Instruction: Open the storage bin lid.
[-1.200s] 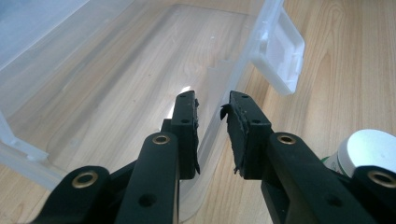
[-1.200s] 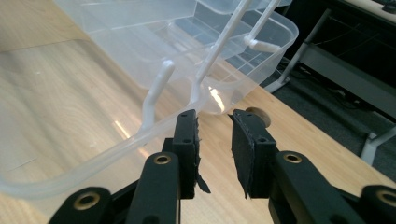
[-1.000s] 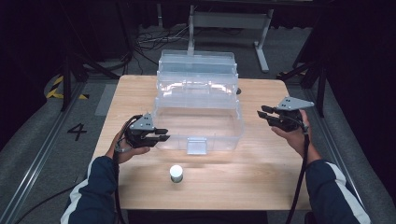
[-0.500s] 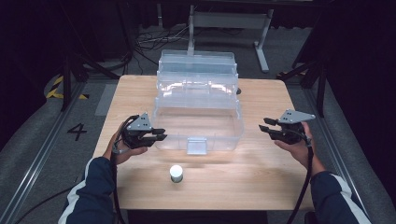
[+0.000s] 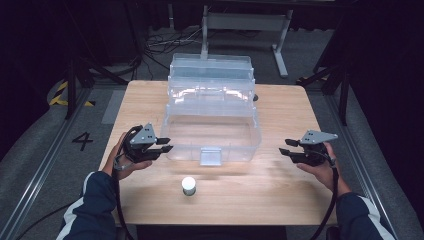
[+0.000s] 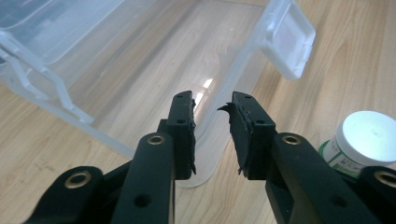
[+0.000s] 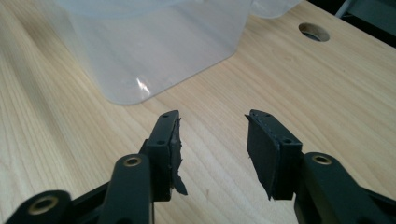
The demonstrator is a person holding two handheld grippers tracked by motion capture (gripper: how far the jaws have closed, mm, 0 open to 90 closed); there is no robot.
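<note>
A clear plastic toolbox [image 5: 210, 135] stands open in the middle of the wooden table, its lid tiers stepped up behind and a latch flap [image 5: 210, 156] at the front. A small white-capped bottle [image 5: 188, 185] stands in front of it. My left gripper [image 5: 166, 145] sits at the box's left front corner. Its jaws are a little apart above the corner rim [image 6: 140, 60] and grip nothing, and the bottle [image 6: 366, 135] is off to their right. My right gripper [image 5: 284, 148] hovers low to the right of the box [image 7: 154, 51]. Its jaws have just been opening, with bare wood between them.
The table [image 5: 280, 200] has bare wood along its front and on the right side. A round hole [image 7: 314, 31] is cut in the tabletop beyond the right gripper. Dark floor, cables and a metal stand lie behind the table.
The right gripper has come down and toward the table's near side, and its jaws have spread wider. The left gripper has barely shifted at the box's corner.
</note>
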